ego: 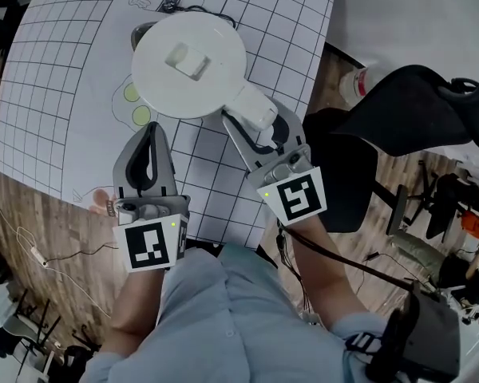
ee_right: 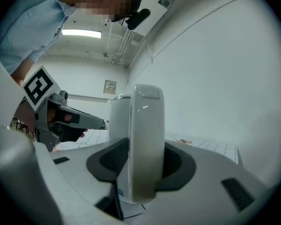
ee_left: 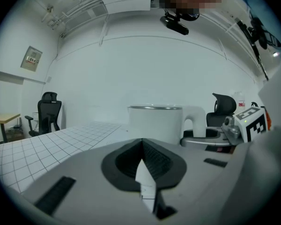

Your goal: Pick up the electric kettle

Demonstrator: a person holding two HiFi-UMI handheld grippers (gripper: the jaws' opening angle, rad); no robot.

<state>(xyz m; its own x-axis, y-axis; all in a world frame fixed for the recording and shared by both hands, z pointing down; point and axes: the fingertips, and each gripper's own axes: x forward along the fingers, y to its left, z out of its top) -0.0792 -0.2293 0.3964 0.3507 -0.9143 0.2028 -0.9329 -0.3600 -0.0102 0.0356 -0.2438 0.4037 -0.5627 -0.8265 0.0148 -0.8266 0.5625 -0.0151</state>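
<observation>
The white electric kettle (ego: 189,65) stands on the gridded table mat (ego: 56,70), its round lid facing up and its handle (ego: 255,106) pointing toward me on the right. My right gripper (ego: 259,124) reaches level to that handle. In the right gripper view the handle (ee_right: 147,139) fills the gap between the dark pads, which press on both its sides, with the kettle body (ee_right: 119,116) behind. My left gripper (ego: 152,132) hovers just left of the kettle's near side, jaws shut with nothing between them. The left gripper view shows the kettle (ee_left: 154,123) ahead and the right gripper (ee_left: 210,139) at its handle.
The mat bears printed outlines and two green circles (ego: 136,102) beside the kettle. The table's front edge runs just under both grippers. A black office chair (ego: 415,102) and a bottle (ego: 359,82) sit to the right. A thin cable (ego: 40,254) lies on the wood floor at left.
</observation>
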